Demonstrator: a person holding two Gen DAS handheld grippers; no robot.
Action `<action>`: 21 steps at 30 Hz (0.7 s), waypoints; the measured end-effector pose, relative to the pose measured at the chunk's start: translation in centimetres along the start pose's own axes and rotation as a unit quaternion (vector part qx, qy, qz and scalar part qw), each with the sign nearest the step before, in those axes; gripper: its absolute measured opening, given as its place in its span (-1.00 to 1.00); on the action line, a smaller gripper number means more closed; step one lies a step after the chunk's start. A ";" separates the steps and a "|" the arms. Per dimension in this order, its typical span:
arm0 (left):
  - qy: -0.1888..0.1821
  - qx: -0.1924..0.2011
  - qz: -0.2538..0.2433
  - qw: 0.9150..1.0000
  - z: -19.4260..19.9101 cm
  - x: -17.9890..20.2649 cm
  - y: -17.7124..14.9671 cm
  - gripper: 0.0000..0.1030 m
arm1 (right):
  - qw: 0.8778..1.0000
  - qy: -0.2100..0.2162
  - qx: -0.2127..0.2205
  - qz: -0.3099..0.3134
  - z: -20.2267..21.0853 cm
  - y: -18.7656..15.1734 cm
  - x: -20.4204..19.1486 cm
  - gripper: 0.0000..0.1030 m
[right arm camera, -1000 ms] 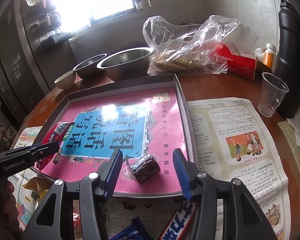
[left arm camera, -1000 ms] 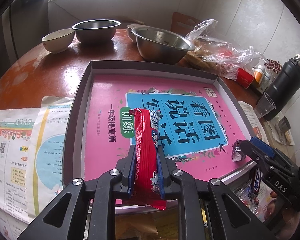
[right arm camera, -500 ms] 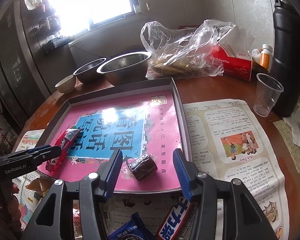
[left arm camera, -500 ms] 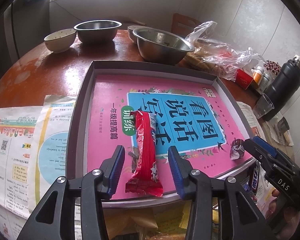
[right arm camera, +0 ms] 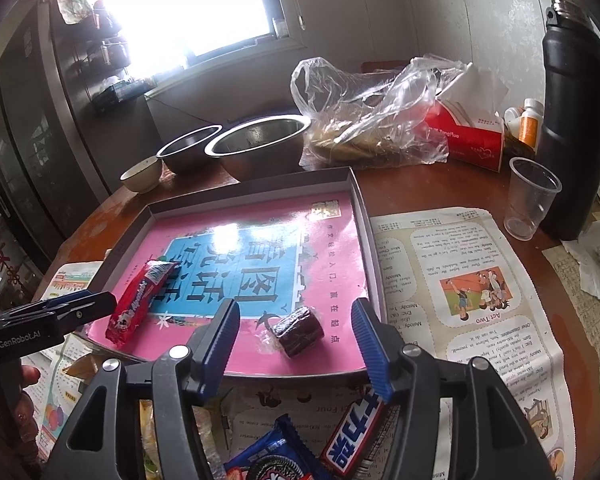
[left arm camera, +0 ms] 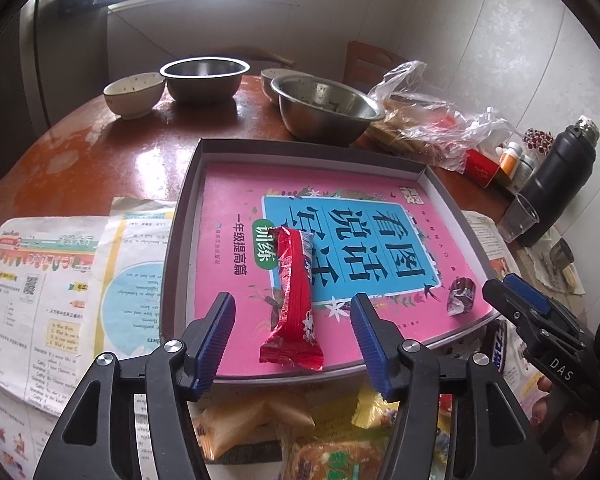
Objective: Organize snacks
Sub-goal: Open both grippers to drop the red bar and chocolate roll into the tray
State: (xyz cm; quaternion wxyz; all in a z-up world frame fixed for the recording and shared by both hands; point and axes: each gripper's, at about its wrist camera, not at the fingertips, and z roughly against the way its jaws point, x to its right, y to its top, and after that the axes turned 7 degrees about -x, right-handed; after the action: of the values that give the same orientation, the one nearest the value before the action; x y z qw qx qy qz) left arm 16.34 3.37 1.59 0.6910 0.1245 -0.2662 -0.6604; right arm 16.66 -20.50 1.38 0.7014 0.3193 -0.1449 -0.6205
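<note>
A red snack bar (left arm camera: 294,300) (right arm camera: 142,298) lies flat in the grey tray (left arm camera: 180,240) (right arm camera: 364,216), on the pink book cover lining it. My left gripper (left arm camera: 292,320) stands over the bar's near end, jaws opening, pads clear of the wrapper on both sides. A small dark wrapped sweet (right arm camera: 298,330) (left arm camera: 462,294) rests near the tray's front right corner. My right gripper (right arm camera: 296,328) straddles it, jaws opening, pads apart from it. More packets (right arm camera: 352,436) (left arm camera: 260,424) lie on the table below the tray's front edge.
Behind the tray stand two steel bowls (left arm camera: 326,110) (left arm camera: 204,78), a ceramic bowl (left arm camera: 134,92) and a plastic bag of food (right arm camera: 376,120). A black flask (right arm camera: 576,128), a clear cup (right arm camera: 532,196), a red tissue box (right arm camera: 468,136) and pill bottles occupy the right. Newspaper sheets (right arm camera: 460,280) flank the tray.
My left gripper let go of the red bar, which now lies in the tray, and drew back as its jaws spread. The right gripper's jaws widened around the dark sweet.
</note>
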 end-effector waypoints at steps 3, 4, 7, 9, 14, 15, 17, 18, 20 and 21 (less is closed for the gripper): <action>0.004 0.007 -0.002 1.000 0.7 0.1 -0.2 0.42 | 1.000 0.003 0.005 0.002 0.4 -0.1 -0.2 0.23; 0.004 0.010 -0.002 1.000 0.9 0.1 -0.3 0.43 | 1.000 0.003 0.005 0.003 0.5 -0.1 -0.3 0.23; 0.001 0.014 -0.002 1.000 1.5 0.1 -0.6 0.43 | 1.000 0.005 0.009 0.004 0.9 -0.3 -0.5 0.25; 0.003 0.017 -0.004 1.000 1.9 0.2 -0.8 0.43 | 1.000 0.006 0.011 0.005 1.2 -0.5 -0.6 0.29; 0.003 0.021 -0.006 1.000 2.7 0.2 -1.4 0.44 | 1.000 0.009 0.014 0.007 1.7 -1.0 -0.9 0.31; 0.004 0.023 -0.007 1.000 2.9 0.2 -1.5 0.44 | 1.000 0.009 0.016 0.008 1.9 -1.1 -0.9 0.31; 0.004 0.025 -0.008 1.000 3.2 0.2 -1.7 0.44 | 1.000 0.011 0.017 0.009 2.1 -1.2 -1.0 0.32; 0.004 0.026 -0.008 1.000 3.3 0.3 -1.8 0.44 | 1.000 0.012 0.017 0.010 2.1 -1.2 -1.0 0.32; 0.006 0.029 -0.009 1.000 3.6 0.3 -2.0 0.44 | 1.000 0.014 0.019 0.011 2.4 -1.4 -1.2 0.34; 0.007 0.030 -0.009 0.999 3.8 0.3 -2.1 0.44 | 1.000 0.015 0.020 0.012 2.5 -1.5 -1.2 0.34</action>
State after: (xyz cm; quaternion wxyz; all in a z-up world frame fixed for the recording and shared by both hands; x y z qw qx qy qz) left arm 12.57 3.56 3.72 0.6826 0.1524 -0.2800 -0.6576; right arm 13.79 -20.04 2.60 0.7046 0.3409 -0.1502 -0.6040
